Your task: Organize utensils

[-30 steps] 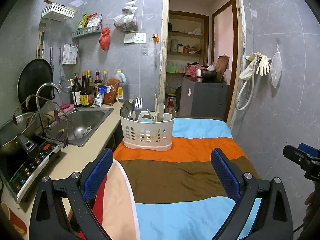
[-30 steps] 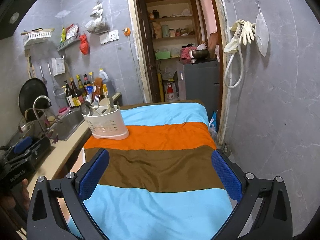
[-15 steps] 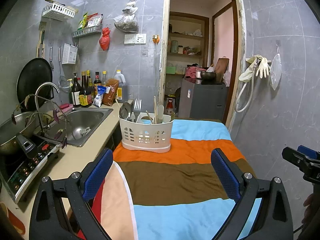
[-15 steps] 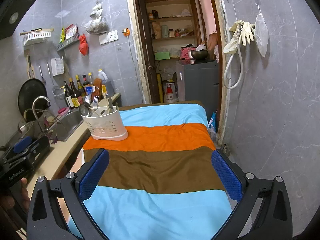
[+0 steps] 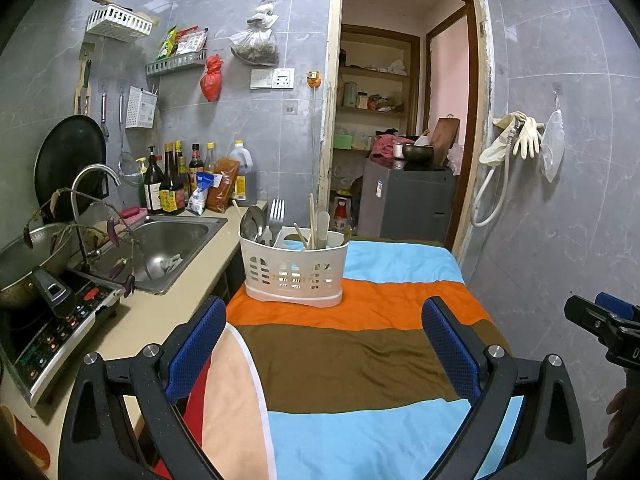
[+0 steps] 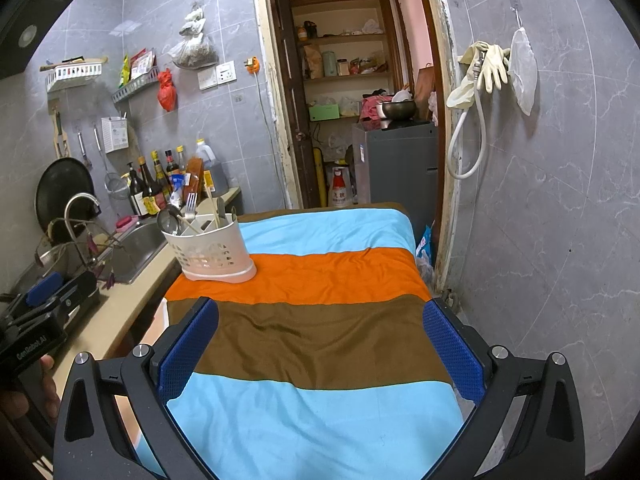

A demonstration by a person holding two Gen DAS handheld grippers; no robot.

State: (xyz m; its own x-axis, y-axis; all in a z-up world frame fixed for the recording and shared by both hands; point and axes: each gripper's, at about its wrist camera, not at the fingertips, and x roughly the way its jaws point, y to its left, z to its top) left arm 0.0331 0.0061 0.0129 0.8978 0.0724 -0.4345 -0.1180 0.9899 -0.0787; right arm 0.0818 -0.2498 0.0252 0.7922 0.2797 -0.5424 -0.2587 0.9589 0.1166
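Observation:
A white slotted utensil caddy (image 5: 294, 270) stands on the orange stripe of the striped cloth (image 5: 360, 360) at the table's far left; it also shows in the right wrist view (image 6: 210, 254). In it stand a ladle (image 5: 251, 222), a fork (image 5: 276, 216), chopsticks (image 5: 313, 220) and a pale spatula (image 5: 322, 228). My left gripper (image 5: 324, 344) is open and empty, well short of the caddy. My right gripper (image 6: 318, 344) is open and empty over the brown stripe, to the right of the caddy.
A counter on the left holds a steel sink (image 5: 168, 248) with a tap (image 5: 94, 184), an induction hob (image 5: 52, 328), a pot (image 5: 24, 264) and sauce bottles (image 5: 172, 184). A grey wall (image 5: 560, 220) runs along the right. A doorway (image 5: 400, 140) with a grey cabinet lies behind the table.
Both grippers have drawn back and risen slightly, so the caddy looks a little farther. Nothing was taken hold of; both stay open.

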